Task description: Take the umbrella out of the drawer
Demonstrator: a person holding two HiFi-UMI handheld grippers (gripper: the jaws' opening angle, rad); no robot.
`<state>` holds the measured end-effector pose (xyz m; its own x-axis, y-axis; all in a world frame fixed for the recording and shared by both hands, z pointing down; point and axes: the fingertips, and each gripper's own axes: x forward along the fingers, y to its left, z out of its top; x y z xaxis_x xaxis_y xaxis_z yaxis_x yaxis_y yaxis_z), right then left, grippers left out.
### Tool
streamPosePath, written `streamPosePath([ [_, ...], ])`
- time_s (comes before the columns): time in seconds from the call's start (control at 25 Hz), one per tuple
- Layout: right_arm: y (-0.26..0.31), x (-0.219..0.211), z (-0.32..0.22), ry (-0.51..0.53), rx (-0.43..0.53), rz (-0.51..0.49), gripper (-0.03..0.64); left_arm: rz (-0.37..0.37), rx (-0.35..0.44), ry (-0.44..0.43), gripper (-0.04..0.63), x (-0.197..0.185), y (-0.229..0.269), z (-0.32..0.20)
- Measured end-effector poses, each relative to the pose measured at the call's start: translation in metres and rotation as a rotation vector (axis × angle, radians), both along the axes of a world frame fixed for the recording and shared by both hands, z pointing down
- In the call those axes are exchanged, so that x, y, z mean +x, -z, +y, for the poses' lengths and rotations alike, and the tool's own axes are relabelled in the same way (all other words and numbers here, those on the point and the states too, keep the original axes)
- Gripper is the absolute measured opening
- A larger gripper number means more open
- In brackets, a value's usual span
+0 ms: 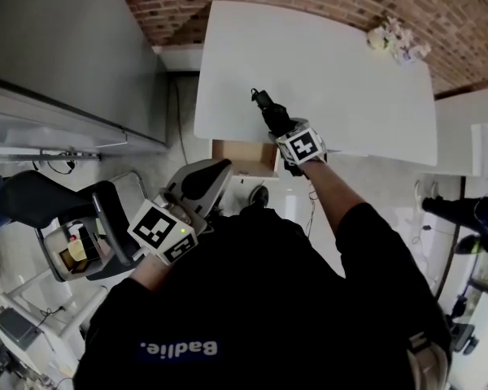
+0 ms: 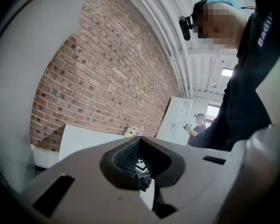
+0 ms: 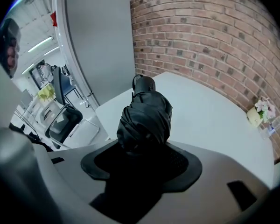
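White letters on the person's dark shirt (image 1: pixel 179 348) seem to read "Badlie", turned away from the head camera. The umbrella (image 1: pixel 267 108) is black, folded short, with its cloth wrapped in creases and a round end pointing away. It is out of the open drawer (image 1: pixel 244 159) and held above the white surface (image 1: pixel 350 80). The right gripper (image 1: pixel 281 128) has its jaws closed around the umbrella, with the arm stretched forward. The left gripper (image 1: pixel 214 175) is low near the body, jaws together with nothing between them.
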<state>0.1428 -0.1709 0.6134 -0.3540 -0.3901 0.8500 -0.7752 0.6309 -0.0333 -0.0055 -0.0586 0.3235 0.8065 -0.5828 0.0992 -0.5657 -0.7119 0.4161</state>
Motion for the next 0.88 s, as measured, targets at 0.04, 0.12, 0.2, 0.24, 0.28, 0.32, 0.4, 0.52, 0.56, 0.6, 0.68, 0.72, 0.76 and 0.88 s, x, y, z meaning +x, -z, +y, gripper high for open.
streamPosePath([
  [0.04,-0.002,0.002,-0.008,-0.006,-0.003,0.004,0.272,-0.005,-0.003,0.006,-0.003,-0.001,0.0,-0.001],
  [0.12,-0.01,0.005,-0.023,-0.01,-0.011,0.015,0.272,-0.015,-0.008,0.02,-0.002,-0.002,0.0,-0.005],
  [0.2,-0.021,0.008,-0.034,-0.014,-0.029,0.025,0.272,-0.021,-0.011,0.041,-0.002,-0.005,-0.001,-0.009],
  [0.24,-0.027,0.01,-0.039,-0.019,-0.039,0.034,0.272,-0.022,-0.012,0.052,-0.003,-0.007,-0.001,-0.01],
  [0.28,-0.033,0.013,-0.043,-0.025,-0.049,0.042,0.273,-0.023,-0.014,0.062,-0.002,-0.008,-0.002,-0.012],
  [0.32,-0.039,0.015,-0.046,-0.031,-0.058,0.049,0.272,-0.025,-0.016,0.071,-0.003,-0.01,-0.003,-0.013],
  [0.4,-0.049,0.018,-0.052,-0.04,-0.075,0.057,0.273,-0.031,-0.018,0.085,-0.002,-0.012,-0.005,-0.015],
  [0.52,-0.062,0.018,-0.059,-0.046,-0.098,0.057,0.273,-0.033,-0.029,0.11,-0.002,-0.016,-0.006,-0.018],
  [0.56,-0.066,0.017,-0.061,-0.046,-0.103,0.052,0.273,-0.033,-0.029,0.117,-0.002,-0.018,-0.006,-0.019],
  [0.6,-0.068,0.015,-0.063,-0.044,-0.105,0.045,0.273,-0.033,-0.028,0.125,-0.002,-0.02,-0.006,-0.02],
  [0.68,-0.073,0.013,-0.066,-0.042,-0.106,0.043,0.275,-0.032,-0.029,0.14,-0.003,-0.026,-0.006,-0.022],
  [0.72,-0.075,0.014,-0.066,-0.042,-0.108,0.049,0.276,-0.033,-0.03,0.145,-0.002,-0.028,-0.007,-0.022],
  [0.76,-0.077,0.014,-0.066,-0.042,-0.11,0.053,0.278,-0.034,-0.031,0.146,-0.002,-0.029,-0.008,-0.022],
  [0.88,-0.079,0.014,-0.068,-0.032,-0.106,0.047,0.29,-0.032,-0.028,0.142,-0.003,-0.03,-0.007,-0.021],
])
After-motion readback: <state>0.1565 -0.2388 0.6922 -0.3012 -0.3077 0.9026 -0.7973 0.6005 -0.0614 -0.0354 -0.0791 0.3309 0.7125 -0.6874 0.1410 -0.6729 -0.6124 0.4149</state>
